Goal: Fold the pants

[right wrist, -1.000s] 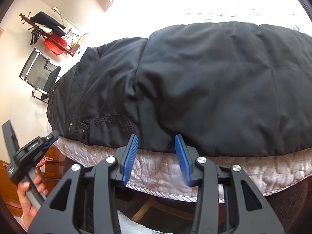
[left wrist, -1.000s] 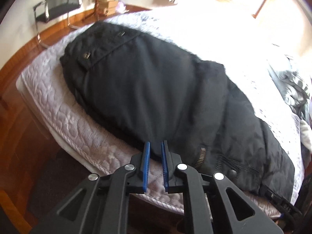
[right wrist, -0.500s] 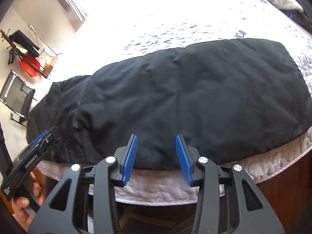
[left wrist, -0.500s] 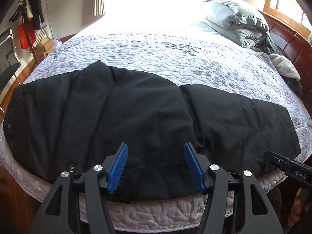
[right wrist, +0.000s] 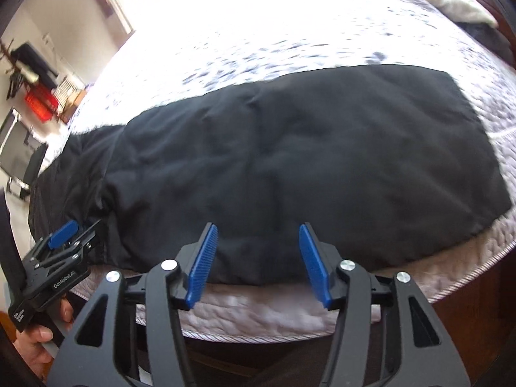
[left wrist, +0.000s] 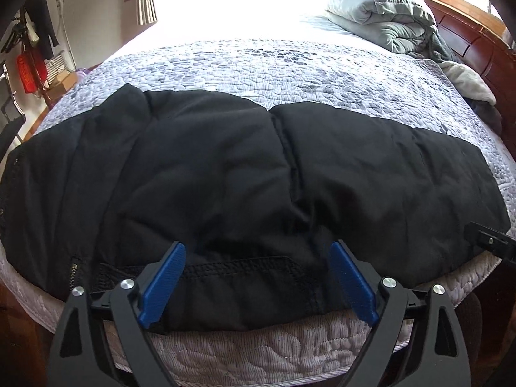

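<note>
Both tongs gape (empty) over black pants (left wrist: 245,167)

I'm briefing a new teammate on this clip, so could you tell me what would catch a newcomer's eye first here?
The black pants dominate, spread flat across the near edge of the bed's grey patterned quilt. In front of them, the left gripper and right gripper both stand open with bright blue pads, poised at the near hem. A rumpled grey duvet is piled at the far right by the wooden headboard.
</note>
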